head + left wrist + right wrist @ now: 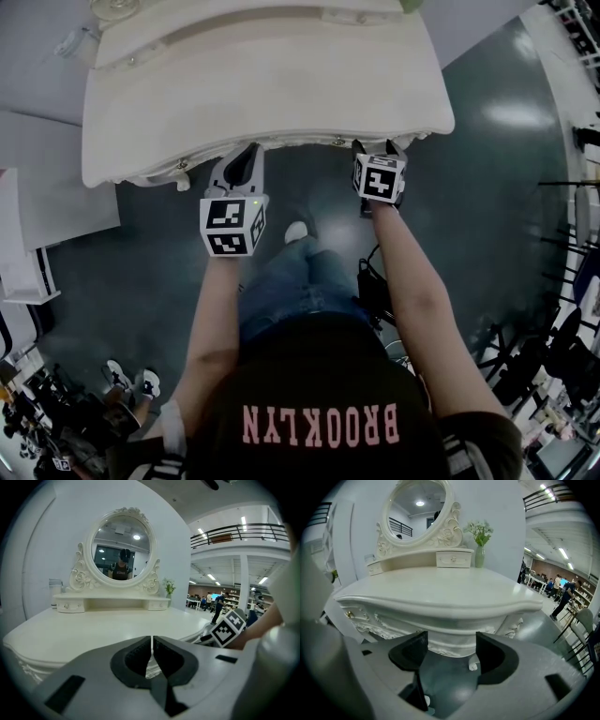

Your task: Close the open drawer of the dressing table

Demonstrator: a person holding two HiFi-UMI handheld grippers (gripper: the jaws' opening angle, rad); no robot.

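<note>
The drawer, a cream front with carved scrollwork, sits under the bench's front edge, at 12 o'clock from both grippers. I cannot tell how far it stands out. It should be light and rigid, with slick paint, so push flat on the middle of its front. The left gripper is pressed together and empty. The right gripper is spread and empty.

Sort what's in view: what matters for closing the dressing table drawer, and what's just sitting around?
For the job: white carved dressing table; left gripper, jaws together; right gripper, jaws apart.

Lying about: oval mirror in ornate white frame; slim vase of white flowers; small clear container beside the mirror.
</note>
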